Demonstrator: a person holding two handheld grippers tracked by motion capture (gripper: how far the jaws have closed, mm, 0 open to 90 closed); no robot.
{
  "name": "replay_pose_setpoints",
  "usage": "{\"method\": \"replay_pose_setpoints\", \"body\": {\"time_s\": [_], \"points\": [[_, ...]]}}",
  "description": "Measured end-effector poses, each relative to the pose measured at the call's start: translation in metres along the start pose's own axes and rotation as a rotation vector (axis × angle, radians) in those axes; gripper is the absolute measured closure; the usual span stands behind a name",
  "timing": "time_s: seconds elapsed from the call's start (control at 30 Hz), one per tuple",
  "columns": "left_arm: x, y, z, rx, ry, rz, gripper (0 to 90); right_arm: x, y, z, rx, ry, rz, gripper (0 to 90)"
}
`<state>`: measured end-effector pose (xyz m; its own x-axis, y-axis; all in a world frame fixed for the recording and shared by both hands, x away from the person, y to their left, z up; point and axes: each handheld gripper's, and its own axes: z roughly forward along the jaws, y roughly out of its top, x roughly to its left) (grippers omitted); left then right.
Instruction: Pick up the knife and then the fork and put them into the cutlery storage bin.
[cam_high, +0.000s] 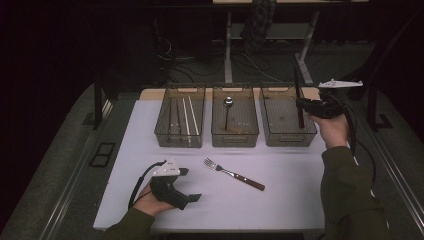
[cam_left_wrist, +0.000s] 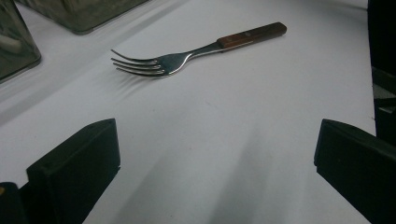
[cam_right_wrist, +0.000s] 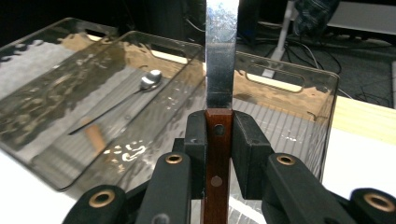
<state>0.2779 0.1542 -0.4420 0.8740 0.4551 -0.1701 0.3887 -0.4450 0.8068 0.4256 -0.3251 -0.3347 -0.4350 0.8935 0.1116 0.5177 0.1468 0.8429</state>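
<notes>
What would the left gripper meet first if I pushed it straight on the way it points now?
Most likely the fork: it lies on the white table ahead of the open left gripper, with bare tabletop between. Depth is hard to judge.

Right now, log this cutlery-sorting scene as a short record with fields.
Left tongs: open, low over white table
Right tongs: shut on wooden-handled steel knife, over right clear plastic bin
Wooden-handled steel fork: flat on table
Middle clear bin: metal spoon
Left clear bin: pale chopsticks
</notes>
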Motion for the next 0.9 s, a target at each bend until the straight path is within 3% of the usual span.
{"method": "replay_pose_setpoints", "body": {"time_s": [0.3,0.6,0.77,0.9], "points": [[-0.001,0.000,0.000,-0.001,-0.006,0.003,0.0,-0.005,-0.026,0.032,0.080,-0.058,0.022,76.9],[-0.001,0.000,0.001,0.001,-0.008,0.002,0.0,-0.009,-0.048,0.046,0.152,-0.060,0.041,76.8],[-0.001,0.000,0.001,0.002,-0.008,0.004,0.0,-0.006,-0.048,0.047,0.170,-0.068,0.009,75.6],[-0.001,0.000,0.001,0.001,-0.008,0.003,0.0,-0.005,-0.044,0.042,0.121,-0.069,0.012,62.5]]}}
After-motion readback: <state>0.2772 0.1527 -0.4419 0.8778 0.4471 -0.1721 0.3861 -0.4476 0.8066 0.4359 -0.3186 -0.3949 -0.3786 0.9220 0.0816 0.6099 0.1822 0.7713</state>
